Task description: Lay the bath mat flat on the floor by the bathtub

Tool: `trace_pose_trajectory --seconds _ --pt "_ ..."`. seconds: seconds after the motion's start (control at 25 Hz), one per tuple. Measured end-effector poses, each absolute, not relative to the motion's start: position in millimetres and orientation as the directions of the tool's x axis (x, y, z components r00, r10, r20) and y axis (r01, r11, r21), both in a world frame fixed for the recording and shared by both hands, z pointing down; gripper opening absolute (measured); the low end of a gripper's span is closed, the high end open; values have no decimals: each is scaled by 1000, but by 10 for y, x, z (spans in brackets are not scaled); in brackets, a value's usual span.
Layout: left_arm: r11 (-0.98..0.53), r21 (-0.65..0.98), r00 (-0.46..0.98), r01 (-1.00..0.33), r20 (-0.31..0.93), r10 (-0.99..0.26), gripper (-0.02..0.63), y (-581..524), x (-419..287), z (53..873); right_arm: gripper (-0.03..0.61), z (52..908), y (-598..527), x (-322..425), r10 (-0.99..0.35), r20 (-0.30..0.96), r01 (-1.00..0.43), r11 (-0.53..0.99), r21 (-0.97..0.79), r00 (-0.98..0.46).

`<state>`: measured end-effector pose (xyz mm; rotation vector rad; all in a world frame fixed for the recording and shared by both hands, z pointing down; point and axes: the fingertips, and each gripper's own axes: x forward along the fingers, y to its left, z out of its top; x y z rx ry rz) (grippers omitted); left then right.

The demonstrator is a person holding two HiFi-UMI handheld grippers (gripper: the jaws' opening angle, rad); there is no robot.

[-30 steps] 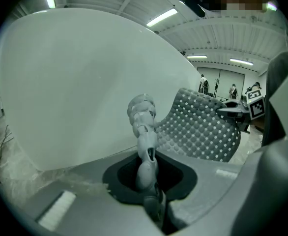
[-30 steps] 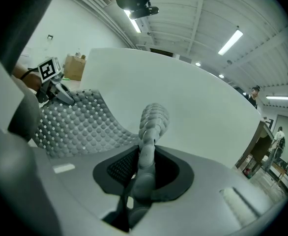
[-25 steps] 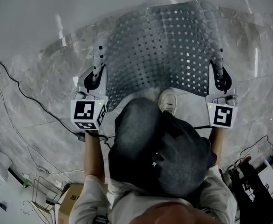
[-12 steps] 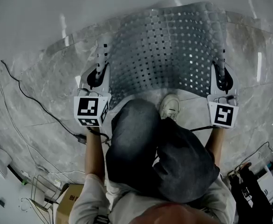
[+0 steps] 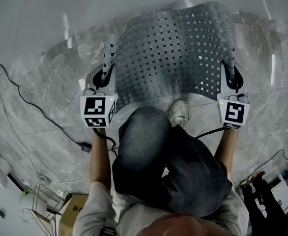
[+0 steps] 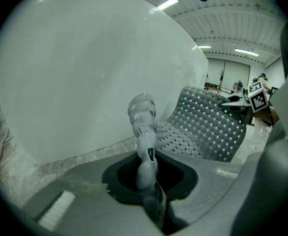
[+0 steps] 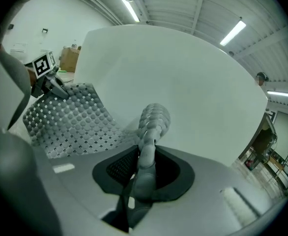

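Note:
The grey bath mat, studded and full of small holes, hangs spread between my two grippers just above the marble floor, its far edge against the white bathtub wall. My left gripper is shut on the mat's left edge; in the left gripper view the jaws pinch a curled strip of mat. On the opposite edge my right gripper is shut too, with rolled mat between its jaws. From there the mat sags in a shallow curve away to the left.
A black cable snakes over the floor at the left. A cardboard box and a wire rack sit at the bottom left, more gear at the bottom right. The person's white shoe stands just behind the mat's near edge.
Both grippers have sunk a little toward the floor with the mat still stretched between them. The mat's near edge now lies lower, close to the shoe.

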<state>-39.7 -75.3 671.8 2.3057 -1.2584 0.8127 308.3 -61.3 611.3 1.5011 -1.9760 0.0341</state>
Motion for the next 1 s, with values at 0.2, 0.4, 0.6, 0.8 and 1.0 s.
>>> trace_pose_trajectory --seconds 0.2,0.4,0.6,0.8,1.0 --pt "-517 32 399 -856 677 -619 52 -845 -397 6897 86 6341 -705 3122 -834 540 -863 352 362 -114" --pt "-506 18 376 -862 693 -615 55 -915 -445 7072 90 6512 -792 3153 -825 558 -845 358 398 -87" --pt "-477 4 338 -879 713 -615 61 -956 -556 7230 92 6692 -838 3244 -816 576 -839 349 417 -53" --pt "-444 0 301 -896 736 -607 77 -991 -643 7396 95 6917 -898 3421 -803 596 -837 321 444 7" --pt "-427 -39 258 -903 746 -614 105 -1029 -715 7511 105 7076 -948 3486 -794 606 -811 324 487 46"
